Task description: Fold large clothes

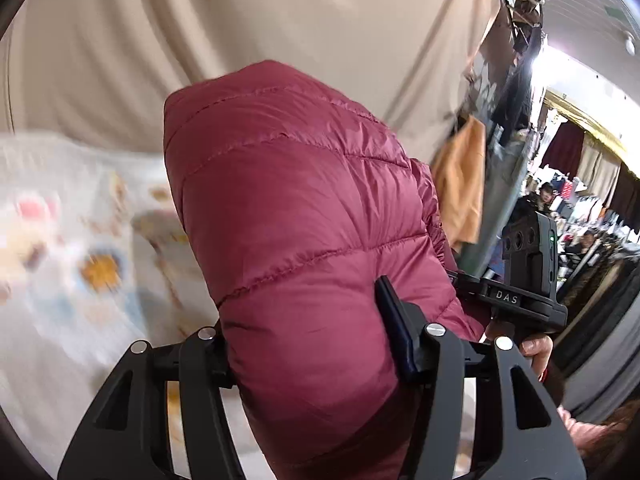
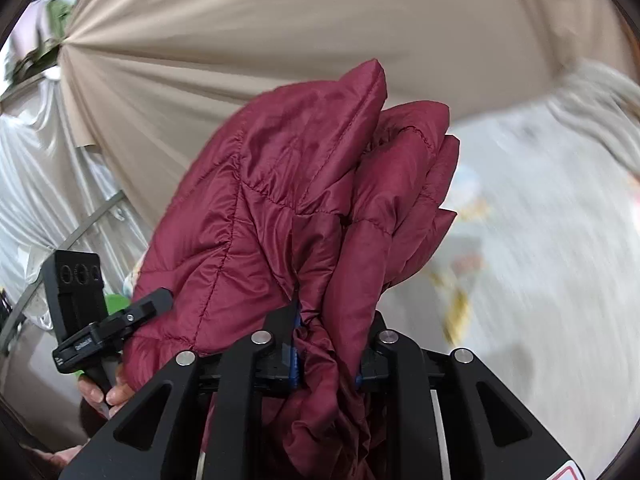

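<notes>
Your left gripper (image 1: 308,344) is clamped on a thick fold of the maroon quilted jacket (image 1: 288,216); the padded bulk bulges up and forward from between its fingers and fills the middle of the left wrist view. Your right gripper (image 2: 328,344) is closed on a bunched, gathered section of the same jacket (image 2: 296,196), with several stacked layers standing up ahead of the fingers and leaning to their right. Each tool appears in the other's view: the right one (image 1: 524,280) sits just to the right of the left gripper, behind the jacket, and the left one (image 2: 100,320) sits to the left of the right gripper, touching the fabric. A beige curtain (image 1: 280,20) hangs beyond the jacket. A patterned white sheet (image 1: 80,240) lies below and left of the left gripper, blurred.
</notes>
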Motion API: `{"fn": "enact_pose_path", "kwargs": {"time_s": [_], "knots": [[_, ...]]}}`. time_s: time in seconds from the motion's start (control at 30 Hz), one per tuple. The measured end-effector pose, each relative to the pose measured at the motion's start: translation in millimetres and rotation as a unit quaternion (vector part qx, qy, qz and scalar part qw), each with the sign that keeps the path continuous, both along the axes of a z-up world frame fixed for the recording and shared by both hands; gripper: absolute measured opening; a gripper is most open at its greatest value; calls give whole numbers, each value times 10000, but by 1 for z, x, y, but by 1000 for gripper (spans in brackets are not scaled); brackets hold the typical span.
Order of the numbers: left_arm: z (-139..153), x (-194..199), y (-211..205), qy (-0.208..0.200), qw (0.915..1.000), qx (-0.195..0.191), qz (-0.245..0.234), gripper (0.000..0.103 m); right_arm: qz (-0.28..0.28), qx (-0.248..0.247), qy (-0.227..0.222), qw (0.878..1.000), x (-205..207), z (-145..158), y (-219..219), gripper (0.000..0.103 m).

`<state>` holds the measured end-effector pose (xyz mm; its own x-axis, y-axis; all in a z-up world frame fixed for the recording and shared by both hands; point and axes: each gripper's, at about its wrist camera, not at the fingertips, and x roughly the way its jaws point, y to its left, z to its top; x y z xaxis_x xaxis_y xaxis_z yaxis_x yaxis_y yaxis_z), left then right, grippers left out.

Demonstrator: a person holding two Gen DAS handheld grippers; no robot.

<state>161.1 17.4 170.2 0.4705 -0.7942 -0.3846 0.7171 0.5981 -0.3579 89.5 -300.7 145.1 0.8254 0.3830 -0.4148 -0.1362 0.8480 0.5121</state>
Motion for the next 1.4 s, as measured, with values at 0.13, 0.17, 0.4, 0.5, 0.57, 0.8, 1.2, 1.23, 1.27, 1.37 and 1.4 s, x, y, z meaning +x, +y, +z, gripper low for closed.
{"fn": "enact_pose_path", "kwargs": {"time_s": [0.13, 0.17, 0.4, 0.5, 0.57, 0.8, 1.2, 1.23, 1.27, 1.37, 1.4], "knots": [[-21, 53, 19, -3, 9990, 35, 442, 68, 214, 238, 39, 9995, 66, -27, 9, 29], [-34, 68, 19, 87, 9983, 88, 567, 73, 219, 294, 218, 9991, 92, -49, 12, 31], [-125, 120, 58, 1232, 9823, 198, 1397, 76, -368, 937, 1344, 9858, 118, -135, -9, 40], [-98, 95, 77, 884, 9837, 80, 1563, 77, -495, 178, 993, 9937, 88, -103, -8, 30], [-76, 79, 72, 630, 9846, 172, 1622, 77, -450, -231, 736, 9960, 79, -79, 4, 17], [-89, 60, -7, 580, 9826, 1016, 1444, 75, -52, -1581, 1073, 9816, 96, -89, 75, 0], [-149, 41, -27, 65, 9436, 2344, 2338, 76, -151, -1433, 1420, 9793, 89, -133, 72, 0], [-147, 39, -26, 87, 9433, 2282, 2407, 77, -254, -1304, 1397, 9812, 85, -133, 72, 0], [-145, 35, -23, 96, 9424, 2242, 2481, 78, -390, -1217, 1365, 9824, 78, -128, 70, 0], [-139, 24, -22, 72, 9353, 2246, 2733, 90, -633, -1620, 1144, 9781, 67, -110, 80, 0], [-138, 22, -22, 64, 9351, 2227, 2755, 91, -731, -1909, 1089, 9728, 66, -105, 87, 0]]}}
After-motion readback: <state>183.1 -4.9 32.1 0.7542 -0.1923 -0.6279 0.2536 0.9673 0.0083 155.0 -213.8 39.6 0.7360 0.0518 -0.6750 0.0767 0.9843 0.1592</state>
